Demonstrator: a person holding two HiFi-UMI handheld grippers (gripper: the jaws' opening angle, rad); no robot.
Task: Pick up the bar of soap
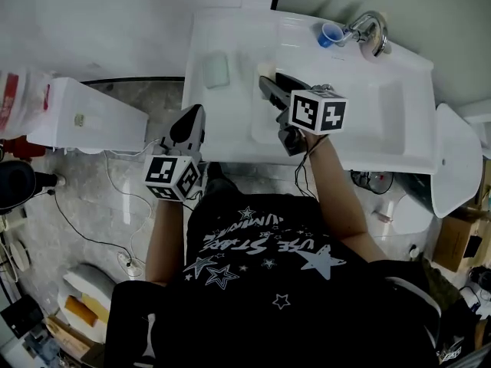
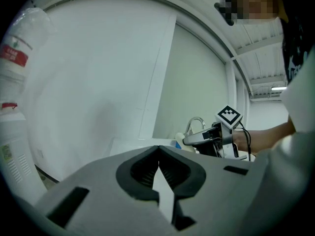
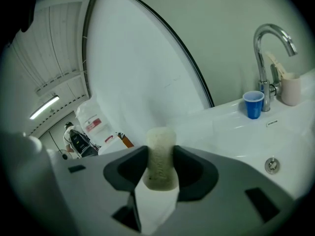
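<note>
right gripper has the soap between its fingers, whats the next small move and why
Probably raise the right gripper a little, straight up, with the grip unchanged. The bar of soap stands upright, pinched between its fingers, and the white sink lies just beside and below, so a short lift should clear it. The left gripper is shut and empty.

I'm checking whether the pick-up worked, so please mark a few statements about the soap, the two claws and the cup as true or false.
1. The right claw grips the bar of soap. True.
2. The blue cup stands upright beside the faucet. True.
3. The left claw holds the blue cup. False: its jaws are together with nothing between them.
4. The bar of soap lies flat beside the faucet. False: it stands on edge between the right claw's jaws.
</note>
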